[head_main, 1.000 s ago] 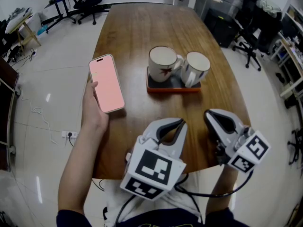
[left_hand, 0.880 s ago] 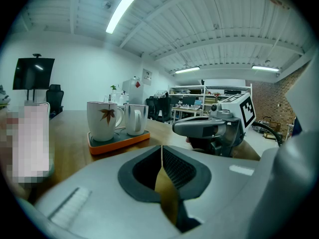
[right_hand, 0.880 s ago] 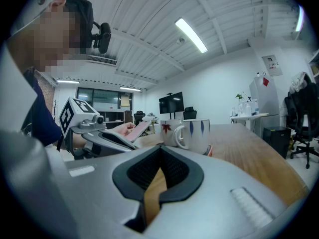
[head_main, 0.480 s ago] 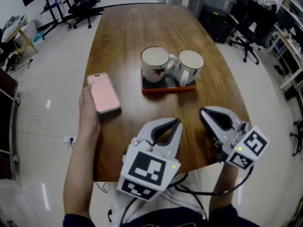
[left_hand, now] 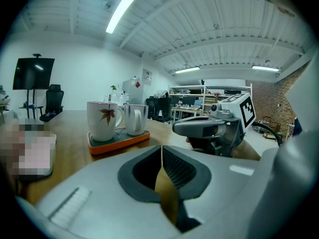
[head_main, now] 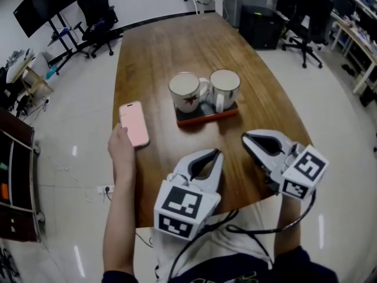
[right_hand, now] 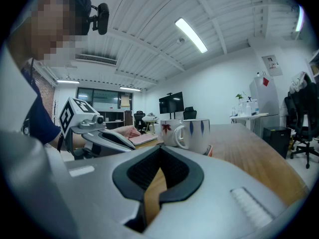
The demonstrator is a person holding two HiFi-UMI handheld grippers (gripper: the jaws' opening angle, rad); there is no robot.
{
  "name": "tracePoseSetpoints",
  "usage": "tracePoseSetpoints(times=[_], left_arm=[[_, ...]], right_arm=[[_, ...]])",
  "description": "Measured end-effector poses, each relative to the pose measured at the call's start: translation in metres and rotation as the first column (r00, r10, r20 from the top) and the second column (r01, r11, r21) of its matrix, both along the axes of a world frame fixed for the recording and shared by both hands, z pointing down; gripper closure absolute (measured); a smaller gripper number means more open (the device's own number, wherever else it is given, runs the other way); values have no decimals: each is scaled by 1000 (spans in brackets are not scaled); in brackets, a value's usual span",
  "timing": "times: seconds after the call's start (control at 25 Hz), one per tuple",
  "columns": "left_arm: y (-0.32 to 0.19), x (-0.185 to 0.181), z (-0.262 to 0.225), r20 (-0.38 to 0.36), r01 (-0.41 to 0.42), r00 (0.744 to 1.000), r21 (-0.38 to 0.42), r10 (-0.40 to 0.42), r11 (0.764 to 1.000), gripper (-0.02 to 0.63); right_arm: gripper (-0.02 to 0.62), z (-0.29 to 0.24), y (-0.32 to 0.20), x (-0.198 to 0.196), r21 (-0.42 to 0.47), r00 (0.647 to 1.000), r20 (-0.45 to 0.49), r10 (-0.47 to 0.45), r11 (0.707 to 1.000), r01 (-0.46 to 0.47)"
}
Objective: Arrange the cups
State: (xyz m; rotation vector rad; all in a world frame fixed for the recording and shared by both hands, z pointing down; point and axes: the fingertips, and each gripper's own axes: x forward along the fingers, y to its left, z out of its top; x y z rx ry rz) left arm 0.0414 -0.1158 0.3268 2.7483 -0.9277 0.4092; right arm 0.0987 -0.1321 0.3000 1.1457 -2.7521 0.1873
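Two white cups stand side by side on an orange tray (head_main: 206,116) in the middle of the wooden table. One cup bears a red leaf (head_main: 185,91), the other blue marks (head_main: 224,87). In the left gripper view the leaf cup (left_hand: 103,120) and its neighbour (left_hand: 134,118) sit ahead to the left. My left gripper (head_main: 219,153) rests near the table's front edge, shut and empty, well short of the tray. My right gripper (head_main: 245,138) is beside it, also shut with nothing in it. The right gripper view shows both cups (right_hand: 198,133) ahead.
A person's hand (head_main: 121,149) holds a pink phone (head_main: 134,123) flat at the table's left edge. Office chairs (head_main: 100,10), a monitor stand and desks ring the table (head_main: 165,52). Cables hang from the grippers over the table's front edge.
The hand has lowered the pink phone from up near the camera down to the table's left side. Both grippers have stayed where they were.
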Motion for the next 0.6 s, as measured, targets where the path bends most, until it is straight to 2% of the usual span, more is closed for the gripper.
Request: tracePoseSetpoints(times=[0.6], left_arm=[[-4,1,1,-8,1,1000,-6,-1,1000,601]], right_arm=[[595,8,-4,1,-7,1000,7,3,1000,-2]])
